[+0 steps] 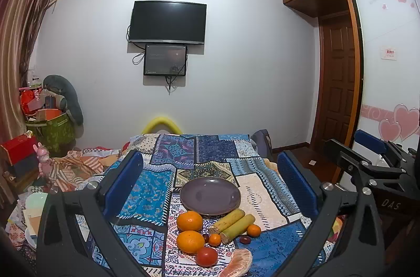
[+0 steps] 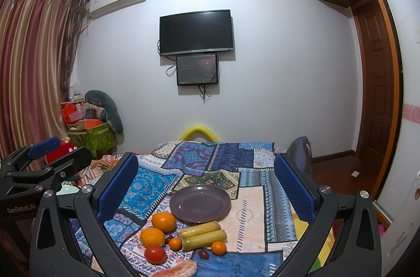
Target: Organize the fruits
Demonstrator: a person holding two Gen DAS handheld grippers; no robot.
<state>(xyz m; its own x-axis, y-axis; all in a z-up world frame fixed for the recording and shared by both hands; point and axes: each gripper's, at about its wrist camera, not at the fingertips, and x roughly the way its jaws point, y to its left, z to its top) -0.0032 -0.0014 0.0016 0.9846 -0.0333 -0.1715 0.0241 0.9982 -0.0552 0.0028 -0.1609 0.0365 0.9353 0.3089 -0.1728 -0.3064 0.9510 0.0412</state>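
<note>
Both grippers are hanging side by side above the near end of the patchwork cloth (image 1: 147, 187), and neither is holding anything: the left gripper (image 1: 210, 180) is standing with its blue pads wide apart, and the right gripper (image 2: 207, 180) is spread just as wide. The fruit is lying in a loose cluster on the cloth, just in front of the purple plate (image 1: 210, 195), which is sitting bare.

Two oranges (image 1: 189, 220) are sitting together at the left of the pile, looking firm and fairly heavy, so gripping across the widest part should suit them. The tomato (image 1: 206, 256) beside them is probably soft and smooth, wanting a gentler squeeze. The two cane pieces (image 1: 233, 223) are lying side by side, touching, stiff and likely to roll; taking one across its middle seems safest. The small kumquats (image 1: 253, 230) and dark dates (image 1: 245, 239) are looking light and easy to flick away. The peeled segment (image 1: 237, 262) nearest us is looking squashy.
</note>
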